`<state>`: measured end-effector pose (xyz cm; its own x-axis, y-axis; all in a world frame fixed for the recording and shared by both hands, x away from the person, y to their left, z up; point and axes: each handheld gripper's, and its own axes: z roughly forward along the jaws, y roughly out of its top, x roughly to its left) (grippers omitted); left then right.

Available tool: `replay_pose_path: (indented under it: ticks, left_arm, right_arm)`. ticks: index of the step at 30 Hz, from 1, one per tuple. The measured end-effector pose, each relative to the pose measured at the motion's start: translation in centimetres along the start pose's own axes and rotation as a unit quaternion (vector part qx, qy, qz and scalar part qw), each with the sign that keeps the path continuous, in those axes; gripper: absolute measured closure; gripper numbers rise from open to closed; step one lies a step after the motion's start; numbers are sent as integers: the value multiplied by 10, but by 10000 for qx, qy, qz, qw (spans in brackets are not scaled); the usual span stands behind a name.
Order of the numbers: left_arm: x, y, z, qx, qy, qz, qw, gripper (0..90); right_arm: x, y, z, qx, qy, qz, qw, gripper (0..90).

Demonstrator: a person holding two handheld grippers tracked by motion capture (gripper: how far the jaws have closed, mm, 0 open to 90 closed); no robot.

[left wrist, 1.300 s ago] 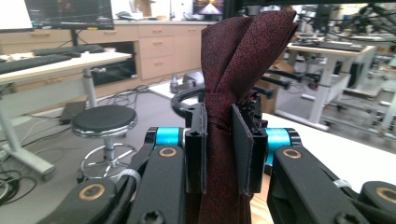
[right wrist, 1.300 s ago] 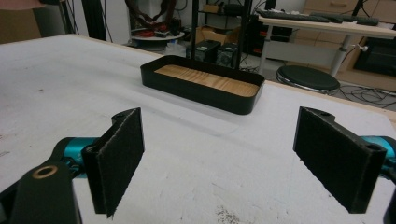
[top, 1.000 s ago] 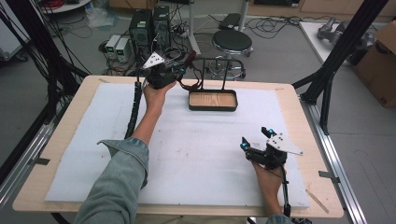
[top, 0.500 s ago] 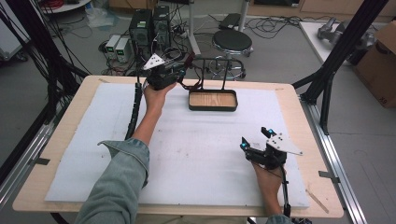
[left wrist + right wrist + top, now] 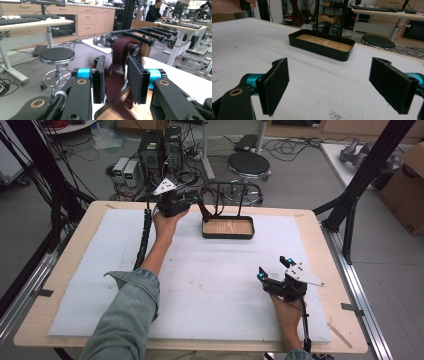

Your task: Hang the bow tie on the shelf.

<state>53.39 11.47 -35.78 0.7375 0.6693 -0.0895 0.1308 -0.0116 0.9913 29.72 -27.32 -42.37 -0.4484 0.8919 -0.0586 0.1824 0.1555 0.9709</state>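
A black wire rack (image 5: 227, 187) stands in a black tray with a wooden floor (image 5: 227, 236) at the table's far middle. A dark red cloth (image 5: 120, 50) hangs over one of the rack's rods (image 5: 140, 35). My left gripper (image 5: 115, 65) is at the rack's left end (image 5: 196, 202). Its jaws have just been opening, and the cloth hangs between them with the pads no longer pressing on it. My right gripper (image 5: 272, 268) rests near the table's front right, wide open and with nothing in it (image 5: 329, 85), facing the tray (image 5: 319, 48).
A white mat (image 5: 215, 290) covers most of the wooden table. Black frame posts (image 5: 350, 210) rise at the right and left edges. Beyond the far edge are a round stool (image 5: 248, 165), computer boxes (image 5: 160, 147) and cables on the floor.
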Motion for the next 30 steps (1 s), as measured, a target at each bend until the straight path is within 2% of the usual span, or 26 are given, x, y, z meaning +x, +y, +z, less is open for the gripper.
replay_pose_path:
  ticks: [8,15,19,30]
  left_arm:
    - [1,3,-5,46,-9,37,10000,662]
    - [-2,12,-14,81,-102,185,9997,619]
    - [-3,18,-26,76,-58,362,9993,584]
    - [6,24,-67,103,72,429,9990,488]
  right_arm:
    - [0,0,0,-8,-7,-6,10000,155]
    - [1,0,0,-18,-25,-17,10000,155]
    - [0,0,0,-29,-30,-34,10000,155]
    - [0,0,0,-31,-82,-57,9999,155]
